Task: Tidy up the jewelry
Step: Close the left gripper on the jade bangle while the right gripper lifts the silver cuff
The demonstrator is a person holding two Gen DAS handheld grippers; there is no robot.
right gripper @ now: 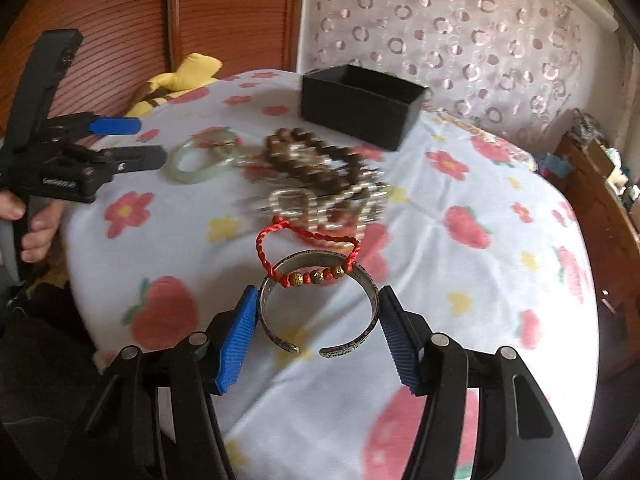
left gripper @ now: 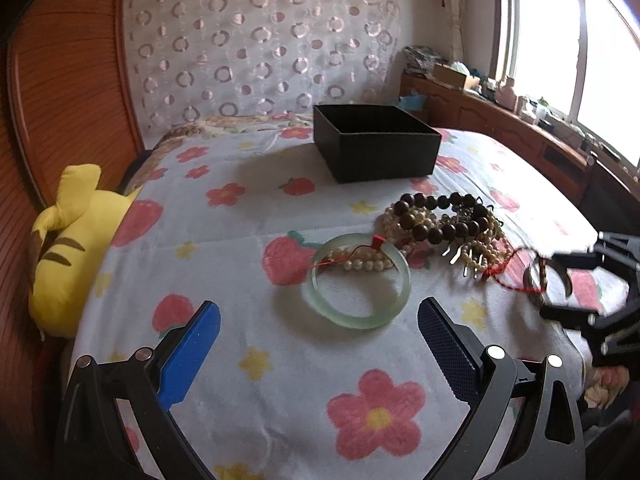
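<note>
A white bedspread [left gripper: 248, 392] printed with pink flowers, red strawberries and small yellow blossoms carries a black box [left gripper: 376, 142], a pale green bangle [left gripper: 360, 282], dark brown beads [left gripper: 444, 216] and cream pearls [left gripper: 366, 264]. A silver cuff [right gripper: 320, 304] bears a red cord bracelet [right gripper: 308, 252] with gold beads; blue pads line the black hand-held gripper [right gripper: 316, 340], beside a yellow, brown-striped plush toy [left gripper: 68, 248].

On the flowered bed [left gripper: 280, 368], a jade bangle [left gripper: 361, 280] lies ahead of the left hand-held gripper's [left gripper: 318, 332] wide-apart jaws. Beads [left gripper: 444, 222] are piled to its right; a black box [left gripper: 376, 142] sits beyond.
</note>
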